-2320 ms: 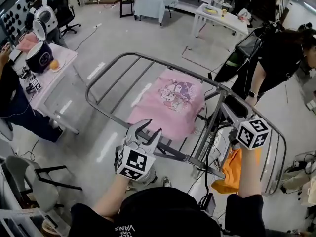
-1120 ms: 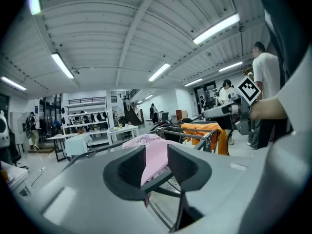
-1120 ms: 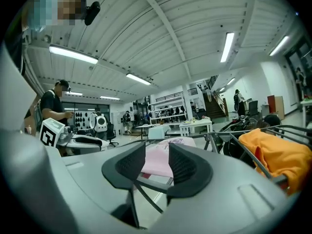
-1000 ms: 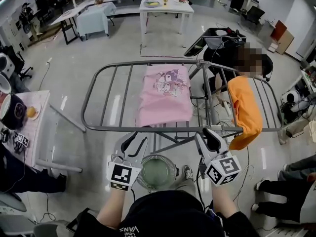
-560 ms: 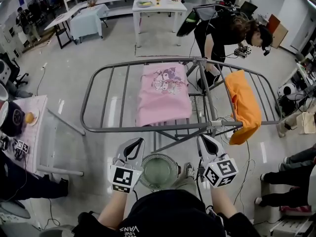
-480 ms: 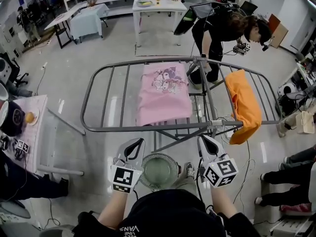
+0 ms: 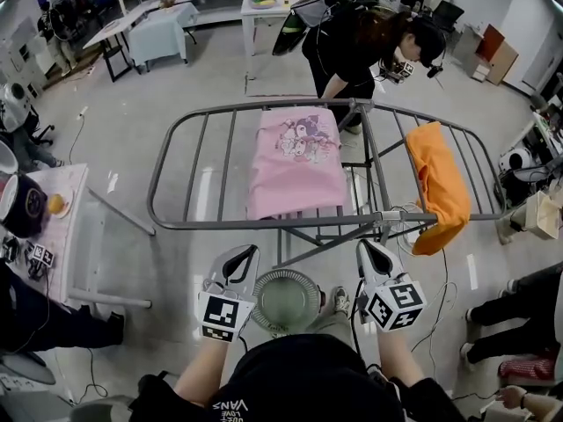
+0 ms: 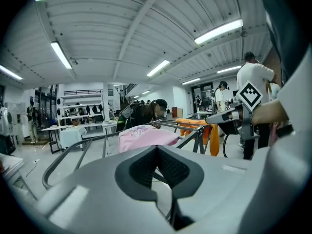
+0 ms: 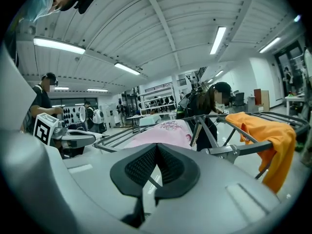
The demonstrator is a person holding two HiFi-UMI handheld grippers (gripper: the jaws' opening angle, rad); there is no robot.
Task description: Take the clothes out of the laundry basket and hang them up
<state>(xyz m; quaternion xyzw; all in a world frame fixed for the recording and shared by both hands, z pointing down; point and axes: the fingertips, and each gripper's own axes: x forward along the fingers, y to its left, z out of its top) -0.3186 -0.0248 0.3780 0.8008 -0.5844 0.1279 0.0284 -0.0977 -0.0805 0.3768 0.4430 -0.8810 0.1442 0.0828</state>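
Note:
A grey metal drying rack (image 7: 264, 223) stands in front of me. A pink printed shirt (image 7: 296, 161) lies spread over its middle rails, and an orange garment (image 7: 437, 192) hangs over its right wing. The round green laundry basket (image 7: 286, 301) sits on the floor between my hands and looks empty. My left gripper (image 7: 244, 255) is shut with nothing in it, left of the basket. My right gripper (image 7: 369, 250) is shut and empty, right of the basket. Both point at the rack's near rail. The pink shirt (image 8: 146, 135) (image 9: 163, 133) and orange garment (image 8: 195, 126) (image 9: 265, 130) show in both gripper views.
A person in black (image 7: 361, 38) bends over the rack's far side. A pink-topped table (image 7: 66, 227) with a bowl and small items stands at the left. White tables (image 7: 273, 7) line the back. Cables (image 7: 440, 275) trail on the floor under the rack's right end.
Both grippers' jaws have closed while staying beside the basket. The person in black has moved left along the rack's far side. The view shifted slightly.

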